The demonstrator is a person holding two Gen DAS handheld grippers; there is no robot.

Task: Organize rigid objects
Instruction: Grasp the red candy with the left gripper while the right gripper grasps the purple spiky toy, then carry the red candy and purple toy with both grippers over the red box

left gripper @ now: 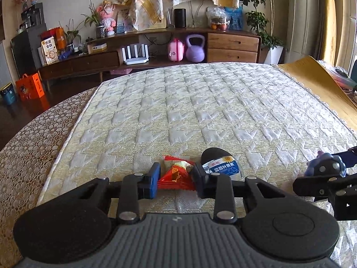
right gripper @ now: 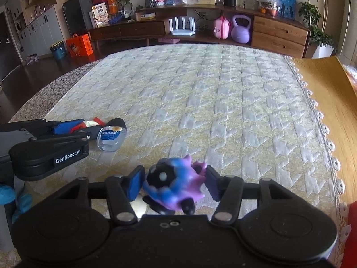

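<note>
My left gripper point(left gripper: 176, 178) straddles the red snack packet point(left gripper: 176, 174), blue pads set on either side of it and low to the quilted mattress point(left gripper: 200, 102); I judge this a grasp taken at the packet's flat middle so the crinkled foil does not slip. Whether the pads actually press the foil, I cannot say for certain from this angle, though they look to be touching.

The small clear bottle point(right gripper: 111, 139) with black cap and blue label lies on its side just right of the packet, touching or nearly touching my left outer finger.

My right gripper point(right gripper: 174, 184) is closed around the spiky toy point(right gripper: 173, 186), held near the mattress's front edge, well apart from the bottle. Likely I keep both items low to group them.

Toy: blue-to-purple gradient body, black face patch with pale dots, stubby soft-looking spikes, black feet.
</note>
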